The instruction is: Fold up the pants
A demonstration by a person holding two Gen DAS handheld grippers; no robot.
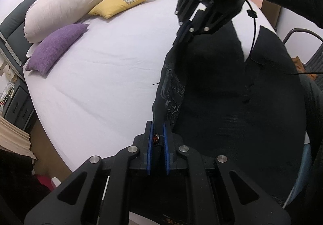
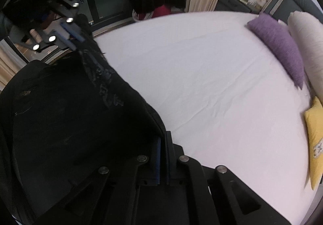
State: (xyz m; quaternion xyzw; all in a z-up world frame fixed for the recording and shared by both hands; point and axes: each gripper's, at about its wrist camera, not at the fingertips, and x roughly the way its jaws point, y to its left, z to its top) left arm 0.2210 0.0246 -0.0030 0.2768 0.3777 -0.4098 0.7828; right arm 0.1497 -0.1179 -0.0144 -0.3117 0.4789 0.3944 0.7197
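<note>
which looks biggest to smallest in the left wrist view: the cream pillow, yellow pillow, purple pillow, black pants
1. black pants, though they hang nearest the camera, which inflates them
2. cream pillow
3. purple pillow and yellow pillow look about alike; the yellow one lies farther back, so I won't rank them

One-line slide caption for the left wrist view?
Both grippers, left and right, hold black pants up over the bed.

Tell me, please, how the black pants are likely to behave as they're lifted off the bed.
Probably floppy: the pants sag between the left hand-held gripper and the right hand-held gripper, each shut on an edge. Likely light, since a pinch holds them. The loose legs may swing and drag on the bed.
</note>
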